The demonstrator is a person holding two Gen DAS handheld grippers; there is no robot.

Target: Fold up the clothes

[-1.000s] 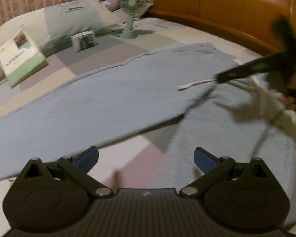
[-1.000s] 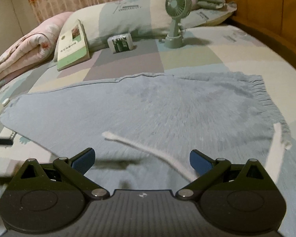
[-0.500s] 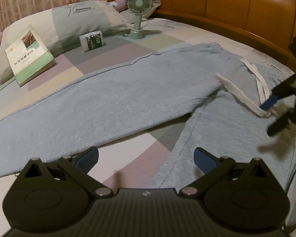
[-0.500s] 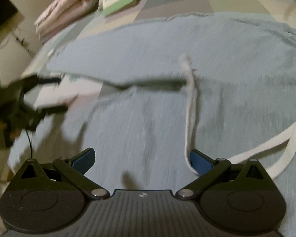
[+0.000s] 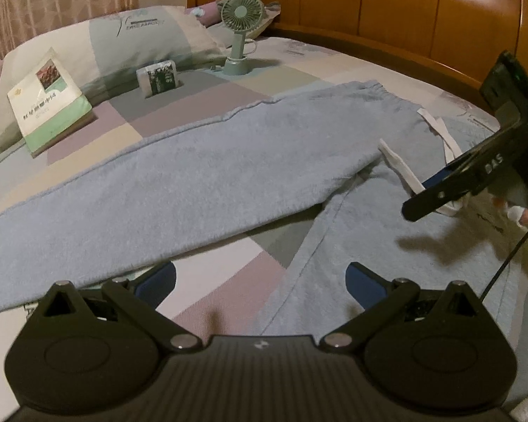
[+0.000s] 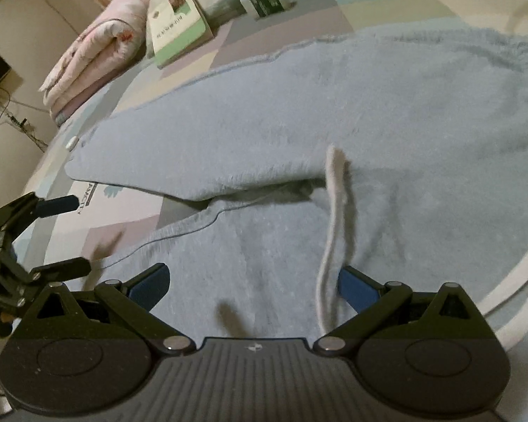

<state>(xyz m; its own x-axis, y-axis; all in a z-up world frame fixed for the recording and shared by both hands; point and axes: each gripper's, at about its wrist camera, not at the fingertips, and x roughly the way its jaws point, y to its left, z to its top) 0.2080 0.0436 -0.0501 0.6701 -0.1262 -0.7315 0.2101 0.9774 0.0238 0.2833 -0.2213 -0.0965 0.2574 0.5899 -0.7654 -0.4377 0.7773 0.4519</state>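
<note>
Left tongs (image 5: pixel 260 277) spread, empty, hovering above the near leg's inner seam. Right tongs (image 6: pixel 253 277) likewise spread, empty, over the near leg below the crotch, drawstring (image 6: pixel 334 218) trailing past the right pad. Pants (image 5: pixel 200 176) flat on bed (image 5: pixel 207 299), legs splayed in a V. Far leg's long axis running leftward from waistband (image 5: pixel 380 88); cuffs nearer the left tongs, waistband nearer the right.

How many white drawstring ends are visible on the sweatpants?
2. One drawstring end lies loose across the crotch of the blue sweatpants; the other sits by the waistband. Their far lengths run behind the right gripper.
</note>
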